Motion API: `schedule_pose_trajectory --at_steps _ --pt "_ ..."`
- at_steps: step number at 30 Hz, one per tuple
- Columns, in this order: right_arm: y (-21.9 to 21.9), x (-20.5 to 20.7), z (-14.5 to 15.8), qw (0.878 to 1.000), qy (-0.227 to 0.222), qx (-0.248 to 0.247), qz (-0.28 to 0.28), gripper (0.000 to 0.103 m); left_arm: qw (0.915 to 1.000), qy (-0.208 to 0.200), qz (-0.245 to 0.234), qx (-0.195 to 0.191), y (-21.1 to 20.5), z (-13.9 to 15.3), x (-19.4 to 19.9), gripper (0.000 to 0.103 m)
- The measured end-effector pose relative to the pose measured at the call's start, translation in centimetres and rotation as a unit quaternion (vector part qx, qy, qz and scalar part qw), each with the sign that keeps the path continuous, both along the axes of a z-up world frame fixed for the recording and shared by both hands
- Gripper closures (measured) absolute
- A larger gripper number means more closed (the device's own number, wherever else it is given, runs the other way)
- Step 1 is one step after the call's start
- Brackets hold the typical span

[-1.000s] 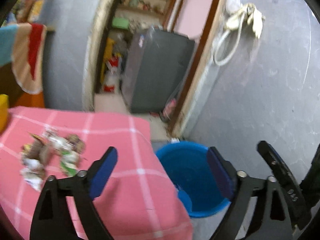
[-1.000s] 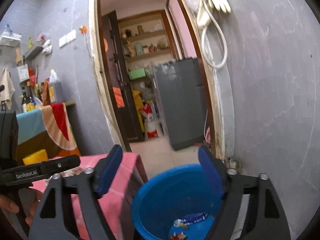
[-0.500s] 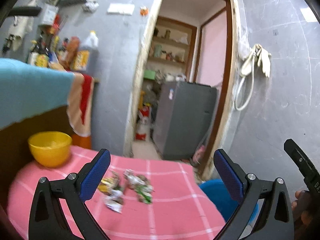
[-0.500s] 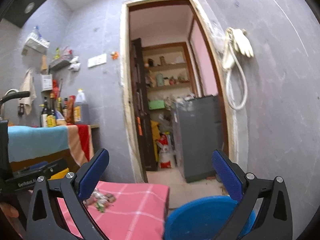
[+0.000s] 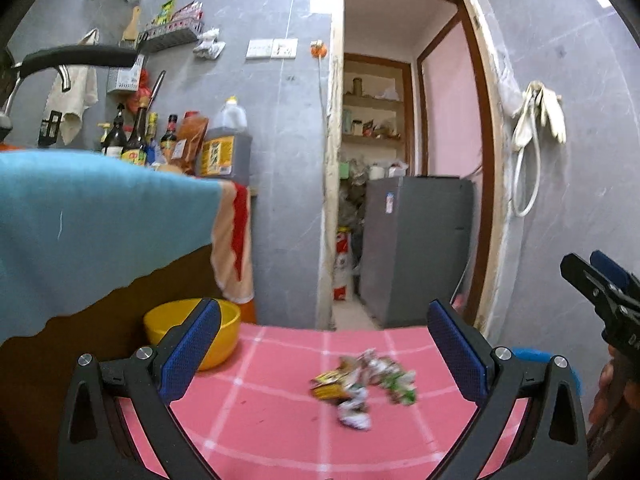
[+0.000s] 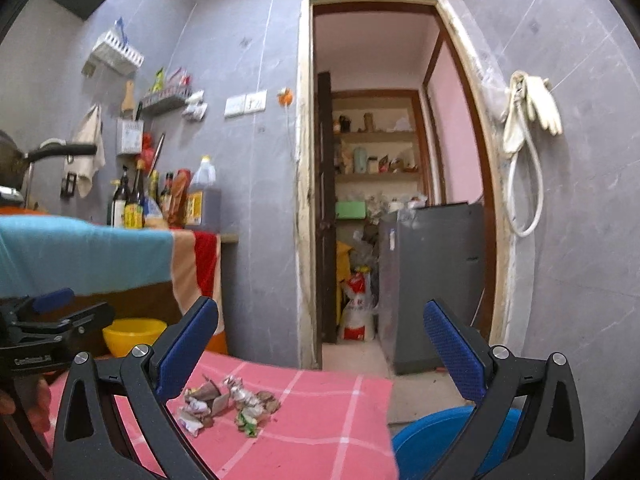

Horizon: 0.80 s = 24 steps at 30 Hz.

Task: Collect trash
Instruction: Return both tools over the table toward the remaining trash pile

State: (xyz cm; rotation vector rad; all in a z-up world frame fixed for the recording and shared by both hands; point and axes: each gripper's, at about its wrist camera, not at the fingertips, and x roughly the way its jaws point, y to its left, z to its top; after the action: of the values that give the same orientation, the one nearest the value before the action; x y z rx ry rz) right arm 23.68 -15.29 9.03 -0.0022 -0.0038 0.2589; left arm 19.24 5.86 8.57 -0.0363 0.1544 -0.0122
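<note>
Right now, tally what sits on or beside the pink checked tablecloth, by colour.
Yellow: 1, the bowl on the cloth.
Blue: 1, the bucket on the floor beside the table.
Mixed colours: 1 heap of crumpled wrappers; single pieces are too blurred to count.
Total: 3.

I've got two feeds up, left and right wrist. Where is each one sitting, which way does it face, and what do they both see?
Left wrist: rides the left tool, open, above the pink table, facing the wrapper pile and doorway; right tool and hand show at right edge.
Right wrist: rides the right tool, open, facing the doorway; left tool at left edge; blue bucket below.
Shared: pile, table, yellow bowl, doorway, bucket.
</note>
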Motion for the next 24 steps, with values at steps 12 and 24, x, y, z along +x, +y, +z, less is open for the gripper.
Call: schedule_pose_trajectory --at_steps 12,24 --pt "2.8 5.7 -4.7 0.989 0.130 -0.053 0.034 0.000 0.9933 0.115 -0.012 -0.001 1.2 -5.1 3.8 0.002" --pt "4.8 9.7 -7.7 0.958 0.256 -0.102 0.085 0.018 0.9654 0.250 -0.072 -0.004 0.2 -8.7 8.4 0.042"
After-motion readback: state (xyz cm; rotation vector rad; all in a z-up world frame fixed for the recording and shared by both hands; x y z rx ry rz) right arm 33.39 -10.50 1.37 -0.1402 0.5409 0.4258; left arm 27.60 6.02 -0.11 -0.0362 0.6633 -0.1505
